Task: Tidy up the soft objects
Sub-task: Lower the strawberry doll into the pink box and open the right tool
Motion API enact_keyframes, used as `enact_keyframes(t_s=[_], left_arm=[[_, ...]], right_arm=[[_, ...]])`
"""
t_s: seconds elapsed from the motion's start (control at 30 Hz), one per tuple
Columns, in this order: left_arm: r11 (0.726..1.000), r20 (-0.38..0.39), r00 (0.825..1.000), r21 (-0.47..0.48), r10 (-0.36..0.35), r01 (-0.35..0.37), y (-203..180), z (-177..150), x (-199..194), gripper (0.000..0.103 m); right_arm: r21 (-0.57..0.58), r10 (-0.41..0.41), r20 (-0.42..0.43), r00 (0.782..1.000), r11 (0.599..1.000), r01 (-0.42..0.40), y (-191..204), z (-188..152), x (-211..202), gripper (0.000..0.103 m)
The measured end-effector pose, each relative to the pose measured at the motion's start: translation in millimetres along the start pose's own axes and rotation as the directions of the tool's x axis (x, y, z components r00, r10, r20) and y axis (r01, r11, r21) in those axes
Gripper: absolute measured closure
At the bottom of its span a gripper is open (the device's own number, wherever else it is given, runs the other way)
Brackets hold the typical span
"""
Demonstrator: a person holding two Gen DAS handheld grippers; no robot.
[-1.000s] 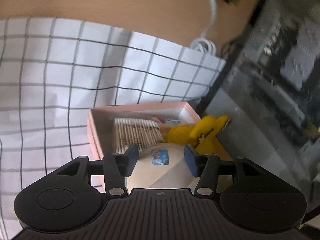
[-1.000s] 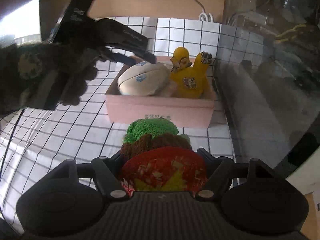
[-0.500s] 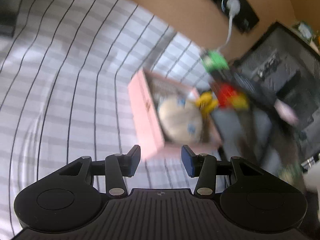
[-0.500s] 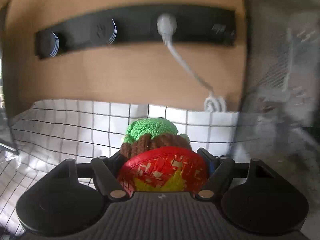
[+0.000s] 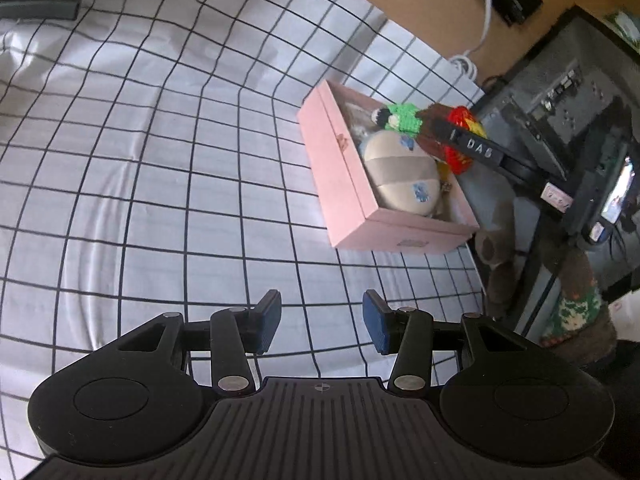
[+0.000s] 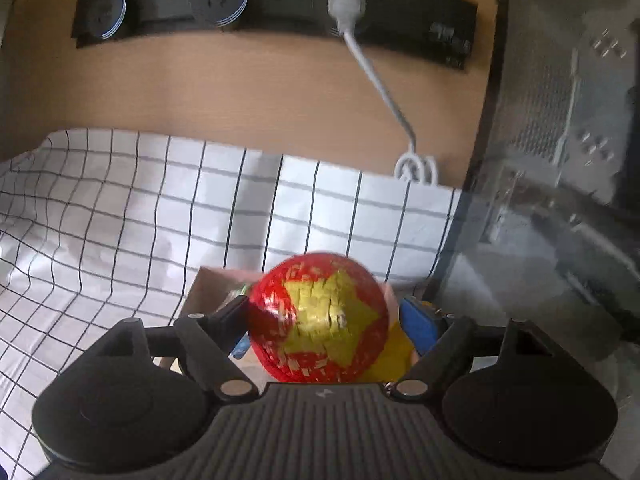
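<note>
A pink box (image 5: 348,172) stands on the checked cloth at the right and holds a beige plush (image 5: 400,176). In the left wrist view my right gripper (image 5: 452,136) is over the box's far end with a knitted green, brown and red toy (image 5: 404,118) between its fingers. In the right wrist view the toy's red base with a yellow star (image 6: 320,320) tilts between spread fingers (image 6: 418,326), loose, above the box (image 6: 208,284); something yellow lies under it. My left gripper (image 5: 322,326) is open and empty, above the cloth in front of the box.
A black power strip (image 6: 272,4) with a white cable (image 6: 384,88) is on the wooden wall behind. A dark mesh case (image 5: 560,92) stands right of the box. The checked cloth (image 5: 140,160) spreads wide to the left.
My right gripper has opened and the knitted toy has tipped forward out of the grip over the box. My left gripper has pulled back from the box and steadied.
</note>
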State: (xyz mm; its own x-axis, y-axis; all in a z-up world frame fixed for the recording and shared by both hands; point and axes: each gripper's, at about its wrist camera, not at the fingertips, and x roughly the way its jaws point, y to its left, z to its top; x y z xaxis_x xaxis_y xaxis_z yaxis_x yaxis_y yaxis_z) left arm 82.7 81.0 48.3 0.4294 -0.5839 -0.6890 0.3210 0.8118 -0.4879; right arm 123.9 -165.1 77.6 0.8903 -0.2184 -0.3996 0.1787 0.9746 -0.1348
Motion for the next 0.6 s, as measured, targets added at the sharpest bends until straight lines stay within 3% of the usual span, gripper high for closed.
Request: enact_keyframes(t_s=[0.03,0.13,0.43,0.5,0.6], left_arm=[[1.000,-0.003,1.000,0.009,0.001,-0.001,-1,0,-1,0.054],[1.000,-0.004,1.000,0.008,-0.003,0.003,0,-3,-2,0.054],[1.000,0.002,1.000,0.002,0.009,-0.009,10,-4,-13,0.054],[1.000,-0.003,1.000,-0.002,0.013,-0.013,15,-4,-15,0.054],[1.000,-0.013,1.000,-0.004,0.017,-0.017,22,-5,-17,0.054]], right_arm=[[0.006,-0.003,0.014,1.000,1.000,0.003,0,3,-5,0.022],[0.049,0.032,-0.001,1.000,0.998,-0.031,-1,9,-6,0.036],[0.025,0.044,-0.024,0.999,0.999,-0.043,33,20,17,0.036],[0.027,0.017,-0.055,0.998,1.000,-0.016,36,20,27,0.036],[0.125,0.024,-0.125,0.992,0.992,-0.008,22,12,41,0.035]])
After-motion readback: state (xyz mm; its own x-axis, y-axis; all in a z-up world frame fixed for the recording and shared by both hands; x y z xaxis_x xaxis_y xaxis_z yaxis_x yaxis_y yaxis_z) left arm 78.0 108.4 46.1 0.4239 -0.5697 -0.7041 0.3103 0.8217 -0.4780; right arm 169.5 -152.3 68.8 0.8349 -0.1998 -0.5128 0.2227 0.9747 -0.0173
